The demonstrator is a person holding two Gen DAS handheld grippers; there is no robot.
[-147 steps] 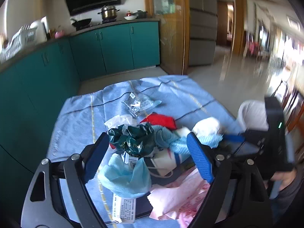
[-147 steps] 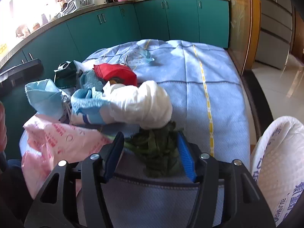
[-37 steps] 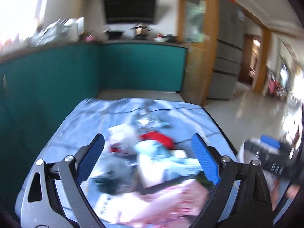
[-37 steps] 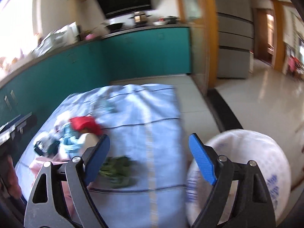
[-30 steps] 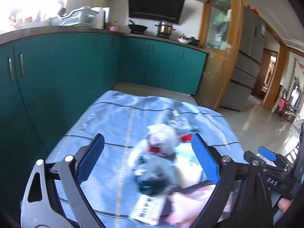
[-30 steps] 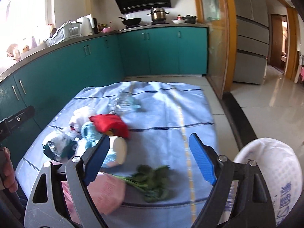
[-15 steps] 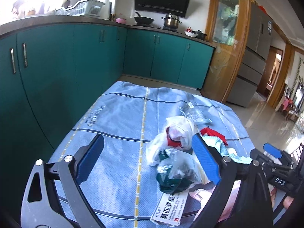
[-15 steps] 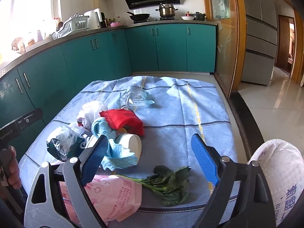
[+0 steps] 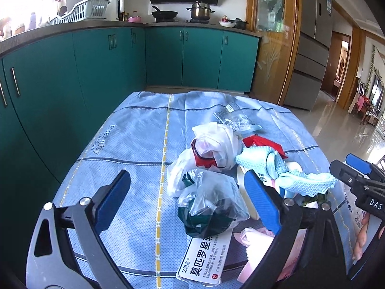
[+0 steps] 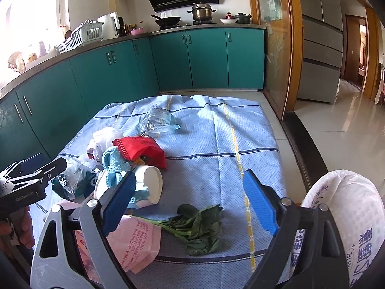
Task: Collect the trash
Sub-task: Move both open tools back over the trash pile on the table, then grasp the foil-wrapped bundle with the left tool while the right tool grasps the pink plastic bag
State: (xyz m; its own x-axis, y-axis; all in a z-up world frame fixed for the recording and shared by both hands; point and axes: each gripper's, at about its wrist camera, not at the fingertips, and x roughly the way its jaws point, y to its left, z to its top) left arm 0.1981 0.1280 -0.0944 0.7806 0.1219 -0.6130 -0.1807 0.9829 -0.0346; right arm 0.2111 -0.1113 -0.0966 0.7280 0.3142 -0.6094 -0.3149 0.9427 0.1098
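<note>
While both jaws stand wide and empty, right hand-held gripper (image 10: 187,202) hovers above spinach leaves (image 10: 196,226); next, descend, clamp, carry rightward to white woven sack (image 10: 346,219).

You have a table draped in a pale blue woven cloth (image 10: 252,132) with yellow and dark stripes. Between your right jaws lies a bunch of dark green leafy greens (image 10: 199,226). By the left jaw sit a pink printed plastic bag (image 10: 139,243) and a tipped white paper cup (image 10: 150,187); beyond, a red crumpled wrapper (image 10: 139,149). Between your left jaws lie a clear bag over dark green packaging (image 9: 211,204) and a white medicine box (image 9: 204,257).
</note>
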